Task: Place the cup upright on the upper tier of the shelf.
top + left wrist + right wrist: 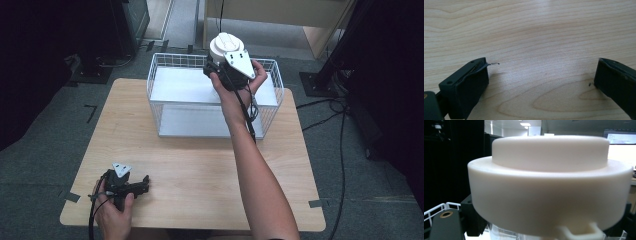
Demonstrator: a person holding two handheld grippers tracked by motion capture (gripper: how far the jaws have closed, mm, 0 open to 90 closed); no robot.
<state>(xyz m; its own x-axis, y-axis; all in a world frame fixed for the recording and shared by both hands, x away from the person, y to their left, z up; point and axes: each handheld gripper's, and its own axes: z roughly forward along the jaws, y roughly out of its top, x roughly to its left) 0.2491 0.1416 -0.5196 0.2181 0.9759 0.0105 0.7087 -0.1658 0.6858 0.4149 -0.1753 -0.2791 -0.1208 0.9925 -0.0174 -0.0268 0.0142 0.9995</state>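
The right gripper (220, 70) has its jaws clamped on a white lidded container (226, 46), held above the far rim of the wire basket (160, 100). The grip sits low, under the wide lid (the clear body barely shows) — so a tilt could let it slip or knock the rim. The left gripper (141, 186) rests on the table (200, 165), jaws wide apart and empty.

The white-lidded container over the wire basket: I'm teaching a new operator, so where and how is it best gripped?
Judging by its shape, below the wide stepped lid, on the narrower clear body: come in level from the side, fingers closing under the lid's overhang, as the right gripper holds it above the wire basket.
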